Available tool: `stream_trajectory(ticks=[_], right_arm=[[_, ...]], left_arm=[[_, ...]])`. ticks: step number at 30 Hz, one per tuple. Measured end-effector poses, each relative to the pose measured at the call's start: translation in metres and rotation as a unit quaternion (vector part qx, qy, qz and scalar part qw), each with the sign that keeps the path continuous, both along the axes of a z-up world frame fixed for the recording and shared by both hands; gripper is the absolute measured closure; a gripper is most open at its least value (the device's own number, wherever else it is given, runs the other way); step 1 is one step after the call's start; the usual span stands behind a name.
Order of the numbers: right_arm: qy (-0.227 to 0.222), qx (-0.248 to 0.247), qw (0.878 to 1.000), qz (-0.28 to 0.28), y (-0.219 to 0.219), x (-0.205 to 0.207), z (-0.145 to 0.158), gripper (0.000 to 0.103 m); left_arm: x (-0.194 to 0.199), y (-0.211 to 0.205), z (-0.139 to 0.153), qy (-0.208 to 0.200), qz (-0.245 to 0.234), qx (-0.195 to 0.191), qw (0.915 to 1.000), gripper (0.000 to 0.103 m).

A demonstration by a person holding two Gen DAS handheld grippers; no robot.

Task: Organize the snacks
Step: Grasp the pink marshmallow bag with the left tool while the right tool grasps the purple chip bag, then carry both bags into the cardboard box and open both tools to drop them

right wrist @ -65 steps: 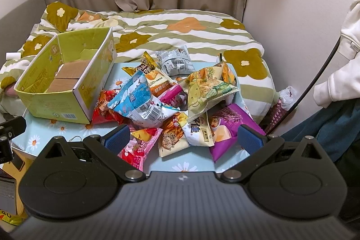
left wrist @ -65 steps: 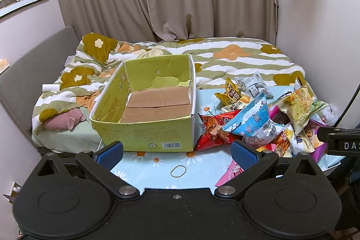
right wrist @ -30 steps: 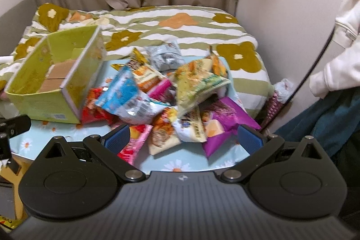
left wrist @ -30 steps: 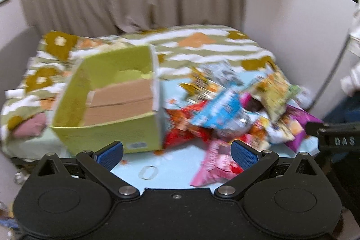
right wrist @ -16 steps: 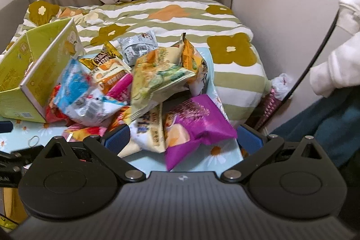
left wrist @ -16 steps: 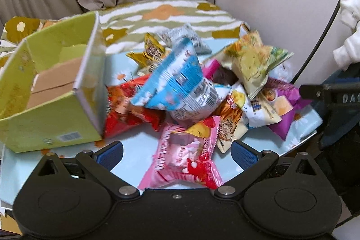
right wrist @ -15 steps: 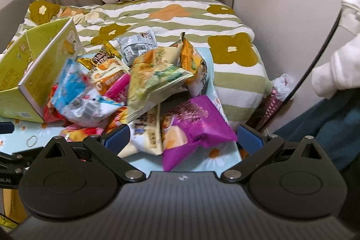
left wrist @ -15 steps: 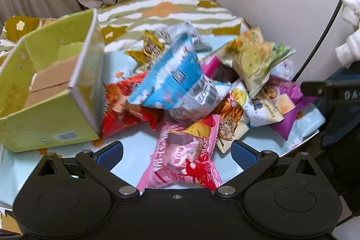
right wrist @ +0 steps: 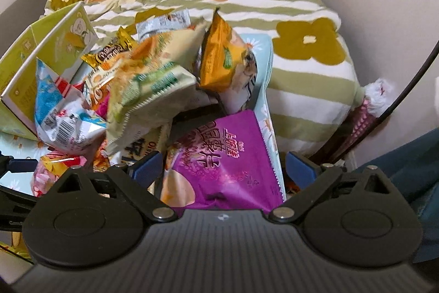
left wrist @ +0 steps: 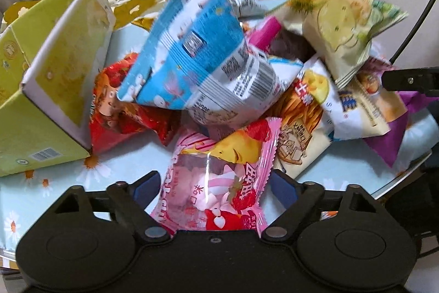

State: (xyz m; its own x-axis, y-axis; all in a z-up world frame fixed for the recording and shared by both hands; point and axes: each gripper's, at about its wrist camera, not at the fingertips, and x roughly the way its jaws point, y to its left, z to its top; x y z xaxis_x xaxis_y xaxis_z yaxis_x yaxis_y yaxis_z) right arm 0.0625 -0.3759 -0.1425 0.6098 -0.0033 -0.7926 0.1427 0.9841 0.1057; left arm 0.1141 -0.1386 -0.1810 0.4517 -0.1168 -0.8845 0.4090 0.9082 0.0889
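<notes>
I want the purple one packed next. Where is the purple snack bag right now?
In the right wrist view, the purple snack bag lies between the right gripper's open jaws, at the table's near right edge, below the pale green chip bag.

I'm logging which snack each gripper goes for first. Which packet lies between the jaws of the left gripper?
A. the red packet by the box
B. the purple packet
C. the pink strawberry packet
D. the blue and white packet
C: in the left wrist view the pink strawberry packet lies between the closing jaws of the left gripper, whose pads do not yet press on it.
</notes>
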Motion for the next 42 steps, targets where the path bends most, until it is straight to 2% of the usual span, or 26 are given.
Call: stream_trajectory(ticks=[8, 16, 20, 21, 23, 26, 32, 42], right_arm=[[0.015, 0.034, 0.999, 0.010, -0.006, 0.007, -0.010, 0.000], [0.025, 0.056, 0.998, 0.013, -0.007, 0.020, -0.019, 0.000], [0.035, 0.083, 0.996, 0.008, -0.012, 0.026, -0.026, 0.000], [0.037, 0.089, 0.995, 0.006, -0.013, 0.026, -0.028, 0.001], [0.036, 0.100, 0.994, 0.005, -0.014, 0.025, -0.027, 0.011], [0.030, 0.096, 0.995, 0.000, -0.014, 0.021, -0.021, 0.020], [0.003, 0.061, 0.998, -0.015, -0.009, 0.003, 0.004, 0.022], [-0.026, 0.043, 0.997, -0.064, -0.017, -0.043, 0.048, 0.022]], left_arm=[[0.012, 0.000, -0.014, 0.016, 0.008, 0.011, 0.9998, 0.024], [0.008, -0.004, -0.013, 0.016, 0.004, 0.013, 0.9998, 0.027], [0.005, -0.004, -0.011, 0.015, -0.002, 0.010, 0.9998, 0.027], [0.003, -0.005, -0.010, 0.014, -0.005, 0.010, 0.9998, 0.027], [0.000, -0.006, -0.006, 0.013, -0.009, 0.012, 0.9998, 0.027], [-0.005, -0.004, 0.001, 0.010, -0.012, 0.010, 0.9998, 0.027], [-0.023, -0.002, 0.022, -0.001, -0.025, -0.001, 0.9997, 0.027], [-0.056, 0.001, 0.072, -0.037, -0.037, -0.024, 0.9983, 0.027]])
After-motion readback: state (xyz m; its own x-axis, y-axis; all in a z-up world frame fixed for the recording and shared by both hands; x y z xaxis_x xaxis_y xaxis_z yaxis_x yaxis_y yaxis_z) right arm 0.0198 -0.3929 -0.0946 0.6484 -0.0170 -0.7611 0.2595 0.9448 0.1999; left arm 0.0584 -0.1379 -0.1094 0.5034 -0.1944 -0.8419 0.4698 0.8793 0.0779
